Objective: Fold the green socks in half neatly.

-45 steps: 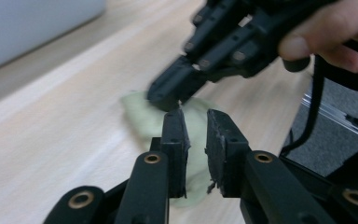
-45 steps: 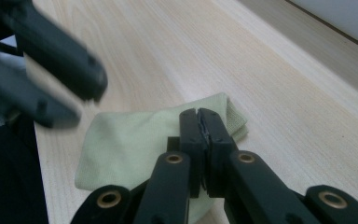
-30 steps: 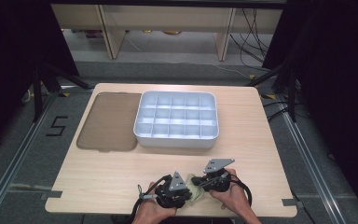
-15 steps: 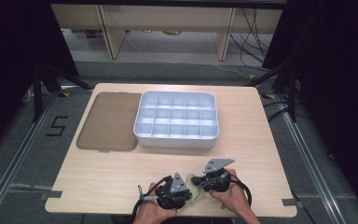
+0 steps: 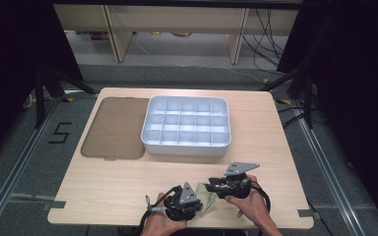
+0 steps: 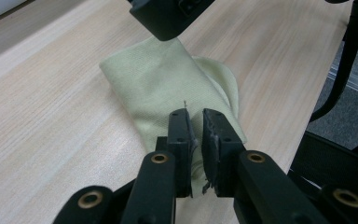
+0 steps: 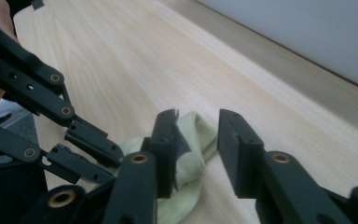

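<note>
In the high view, low at centre frame, the pale yellow-green knitted cloth (image 5: 207, 201) is mostly covered by the two black grippers, with a small corner showing between them. The person's forearms are cut off by the bottom edge. In the left gripper view the cloth's near end disappears behind the left gripper (image 6: 196, 135), so how much fabric sits in the narrow gap cannot be told. In the right gripper view the cloth runs off the bottom edge, partly behind the right gripper (image 7: 196, 135).
</note>
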